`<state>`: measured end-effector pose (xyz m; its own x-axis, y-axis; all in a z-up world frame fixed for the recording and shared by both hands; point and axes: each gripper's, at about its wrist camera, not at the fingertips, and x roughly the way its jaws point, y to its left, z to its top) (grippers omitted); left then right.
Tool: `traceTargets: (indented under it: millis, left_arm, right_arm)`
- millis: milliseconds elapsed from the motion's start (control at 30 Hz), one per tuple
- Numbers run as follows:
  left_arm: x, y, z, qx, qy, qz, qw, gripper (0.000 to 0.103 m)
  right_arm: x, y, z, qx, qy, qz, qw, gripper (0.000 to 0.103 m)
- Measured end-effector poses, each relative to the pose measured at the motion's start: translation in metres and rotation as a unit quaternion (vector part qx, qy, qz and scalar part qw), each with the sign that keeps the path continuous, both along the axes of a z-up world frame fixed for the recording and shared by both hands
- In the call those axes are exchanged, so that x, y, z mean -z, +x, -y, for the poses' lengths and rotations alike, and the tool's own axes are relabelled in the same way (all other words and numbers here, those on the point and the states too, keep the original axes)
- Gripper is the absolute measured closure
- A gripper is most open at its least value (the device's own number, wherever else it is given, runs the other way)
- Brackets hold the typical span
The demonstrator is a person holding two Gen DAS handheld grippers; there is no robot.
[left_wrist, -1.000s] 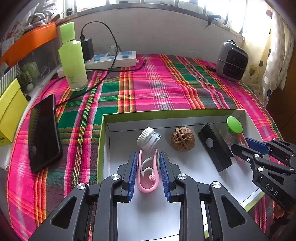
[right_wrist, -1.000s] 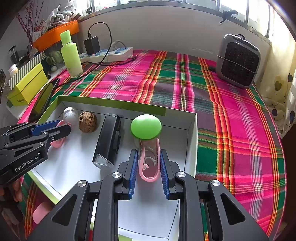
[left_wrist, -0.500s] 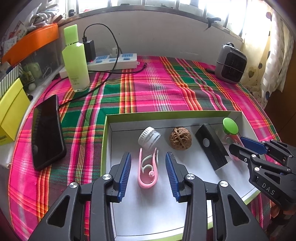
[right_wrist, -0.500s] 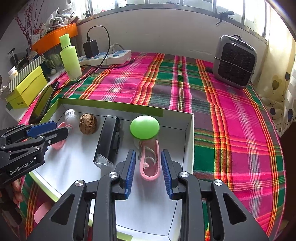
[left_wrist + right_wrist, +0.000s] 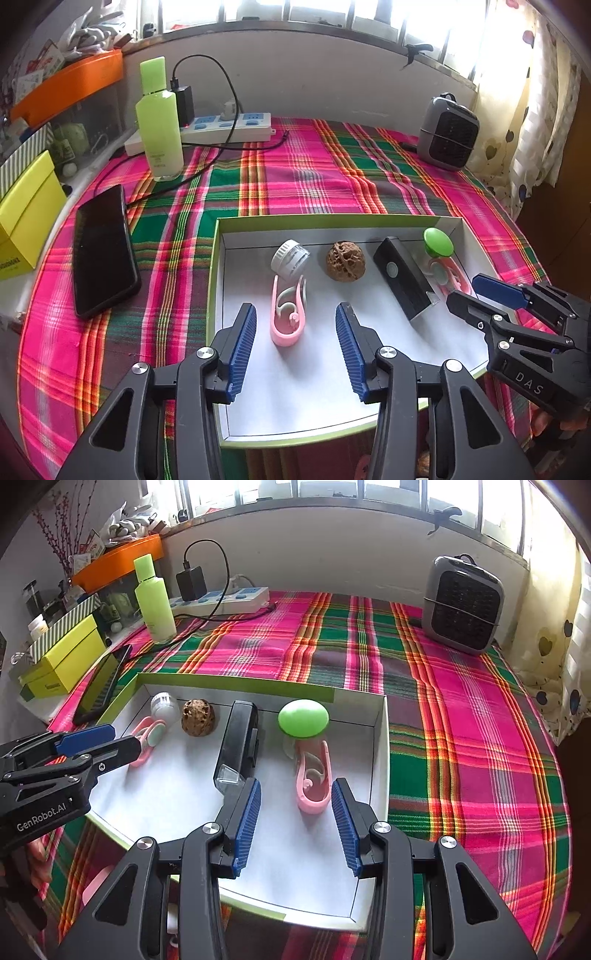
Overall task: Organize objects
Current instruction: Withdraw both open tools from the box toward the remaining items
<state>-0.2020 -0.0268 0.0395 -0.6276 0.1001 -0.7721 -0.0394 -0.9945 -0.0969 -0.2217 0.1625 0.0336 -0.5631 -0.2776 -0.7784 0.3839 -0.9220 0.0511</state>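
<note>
White tray (image 5: 469,236) is the landmark; both pink clips lie flat on its floor. Left gripper (image 5: 295,345), jaws opening, nothing pinched: left pink clip (image 5: 286,314) lies free between the blue pads, at the tray's left end. Right gripper (image 5: 294,821) likewise spreading off the right pink clip (image 5: 314,775), by the tray's right wall. Judgement: lift straight back, avoid nudging. Each clip's long axis runs toward the tray's far wall, closed bend nearest the grippers.

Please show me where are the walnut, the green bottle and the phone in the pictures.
walnut (image 5: 345,261), left wrist view, middle of its shell.
green bottle (image 5: 159,127), left wrist view, middle of its body.
phone (image 5: 101,249), left wrist view, centre of its dark screen.
</note>
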Motion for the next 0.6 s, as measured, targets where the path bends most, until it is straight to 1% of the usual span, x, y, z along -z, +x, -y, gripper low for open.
traceTargets:
  millis: [267,600]
  left_arm:
    - [-0.007,0.021,0.003,0.000,0.009,-0.011,0.9999,0.059]
    - [-0.012,0.045,0.006,0.000,0.016,-0.021,0.9996,0.059]
  right_arm:
    - [-0.008,0.022,-0.004,0.007,-0.017,-0.011,1.000,0.062]
    - [-0.017,0.046,-0.005,0.002,-0.020,-0.026,0.999,0.062]
